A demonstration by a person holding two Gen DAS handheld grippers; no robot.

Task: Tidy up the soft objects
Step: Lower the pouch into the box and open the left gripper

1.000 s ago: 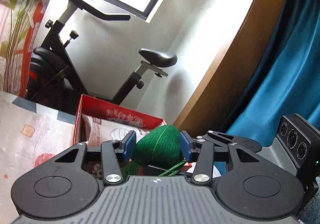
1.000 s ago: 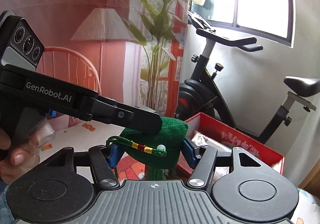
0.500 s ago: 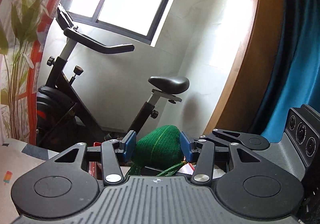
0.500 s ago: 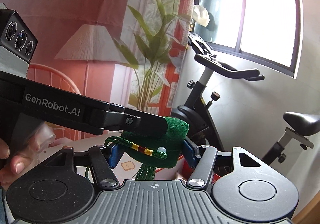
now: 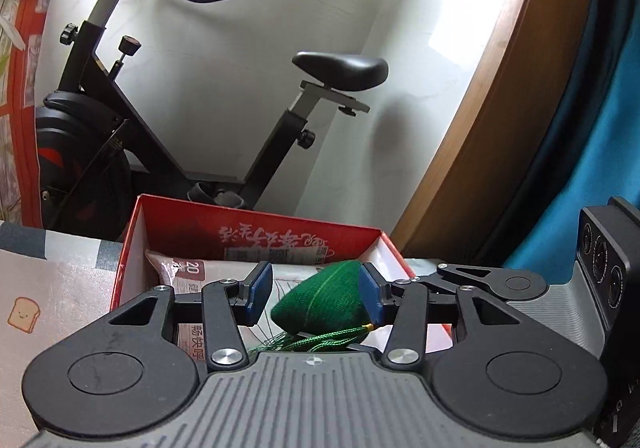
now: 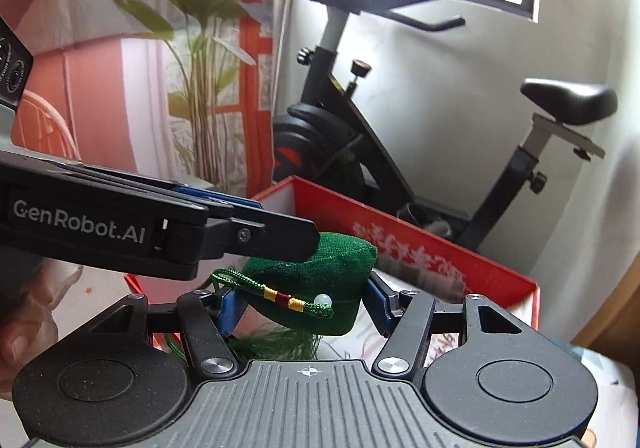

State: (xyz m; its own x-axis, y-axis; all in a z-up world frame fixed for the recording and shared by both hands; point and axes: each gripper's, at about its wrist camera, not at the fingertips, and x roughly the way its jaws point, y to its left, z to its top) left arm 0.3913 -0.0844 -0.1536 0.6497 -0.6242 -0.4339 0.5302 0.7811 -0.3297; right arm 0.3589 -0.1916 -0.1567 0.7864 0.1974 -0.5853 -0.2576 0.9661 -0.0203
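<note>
A green knitted pouch [image 5: 324, 300] with a tassel and a beaded green cord [image 6: 280, 294] hangs between both grippers. My left gripper [image 5: 316, 288] has its blue pads on either side of the pouch. My right gripper [image 6: 304, 304] is also shut on it, and one left gripper finger [image 6: 276, 234] reaches in from the left over the top of the pouch. In the left wrist view the right gripper's fingers [image 5: 480, 280] come in from the right. The pouch is just above the near end of an open red box [image 5: 256, 214], whose rim [image 6: 404, 234] also shows in the right wrist view.
Printed packets [image 5: 180, 272] lie in the box. The box stands on a patterned tablecloth [image 5: 48, 288]. An exercise bike [image 5: 100, 152] stands behind it by the white wall, with a blue curtain [image 5: 592, 152] at the right. A person's hand [image 6: 24, 324] holds the left gripper.
Both grippers have carried the pouch forward and down together. The red box, out of sight half a second ago, now lies right under the pouch.
</note>
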